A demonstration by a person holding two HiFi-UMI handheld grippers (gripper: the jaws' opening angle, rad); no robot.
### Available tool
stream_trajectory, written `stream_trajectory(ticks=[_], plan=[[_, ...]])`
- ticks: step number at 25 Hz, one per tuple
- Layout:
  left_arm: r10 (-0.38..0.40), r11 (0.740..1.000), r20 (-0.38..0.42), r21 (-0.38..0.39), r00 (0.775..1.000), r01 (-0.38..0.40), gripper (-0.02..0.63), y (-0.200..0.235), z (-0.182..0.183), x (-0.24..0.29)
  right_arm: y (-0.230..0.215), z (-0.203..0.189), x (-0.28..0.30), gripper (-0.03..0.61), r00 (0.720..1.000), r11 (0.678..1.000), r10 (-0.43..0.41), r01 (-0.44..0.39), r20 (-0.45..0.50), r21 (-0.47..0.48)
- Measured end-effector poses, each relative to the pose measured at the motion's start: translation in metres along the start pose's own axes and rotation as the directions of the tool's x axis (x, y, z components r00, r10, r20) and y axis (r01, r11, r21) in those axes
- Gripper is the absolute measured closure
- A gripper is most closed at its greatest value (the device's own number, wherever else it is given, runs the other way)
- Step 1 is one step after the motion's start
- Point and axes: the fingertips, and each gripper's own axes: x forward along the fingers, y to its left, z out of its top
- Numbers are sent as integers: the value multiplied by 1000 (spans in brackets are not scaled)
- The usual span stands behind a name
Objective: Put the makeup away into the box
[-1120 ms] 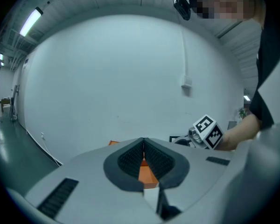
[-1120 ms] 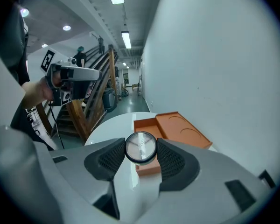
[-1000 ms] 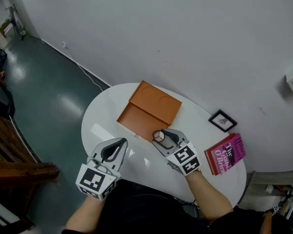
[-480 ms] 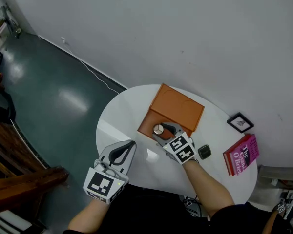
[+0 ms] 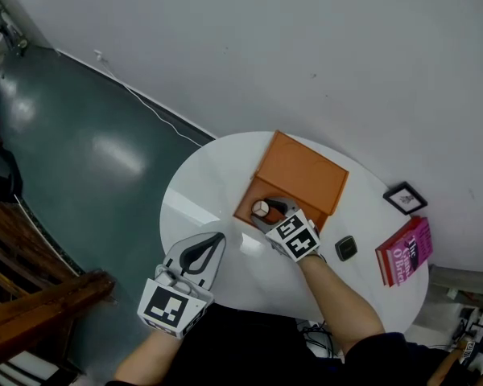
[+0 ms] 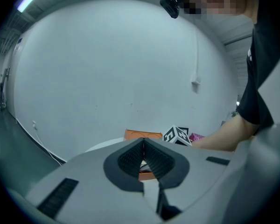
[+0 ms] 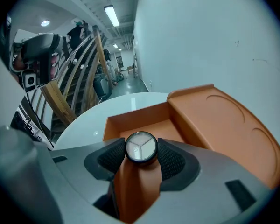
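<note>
An orange box (image 5: 302,170) lies open on the round white table (image 5: 201,185), with its lid (image 7: 224,120) folded back behind the tray (image 7: 140,119). My right gripper (image 5: 267,209) is shut on an orange makeup bottle (image 7: 141,149) with a round white, black-rimmed cap (image 5: 260,208). It holds the bottle over the tray's near corner. My left gripper (image 5: 214,240) hovers off the table's front left edge, shut with nothing in it. In the left gripper view the box (image 6: 142,135) shows beyond the left gripper's (image 6: 143,143) touching tips.
A small black square item (image 5: 346,248) lies on the table to the right of my right arm. A pink book (image 5: 404,250) and a small framed picture (image 5: 405,198) sit at the right edge. Wooden stairs (image 5: 32,296) stand on the floor to the left.
My right gripper has carried the bottle forward and down, from the box's front edge to over its tray. The left gripper has drifted a little forward and lower.
</note>
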Motion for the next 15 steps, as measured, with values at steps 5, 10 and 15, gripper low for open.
stream_trajectory(ticks=[5,10,15], plan=[[26,1000,-31,8,999,-26,601,1,-2,-2,-1,2,5,354,1000,1000,16,-16,-7,-2],[9,1000,-1,15,1000,-9,601,-13,1,-3,3,7,-9,354,999,1000,25,-25,22,1],[16,999,20,39,1000,-16,601,-32,17,-3,11,19,-50,356,993,1000,30,-30,116,-7]])
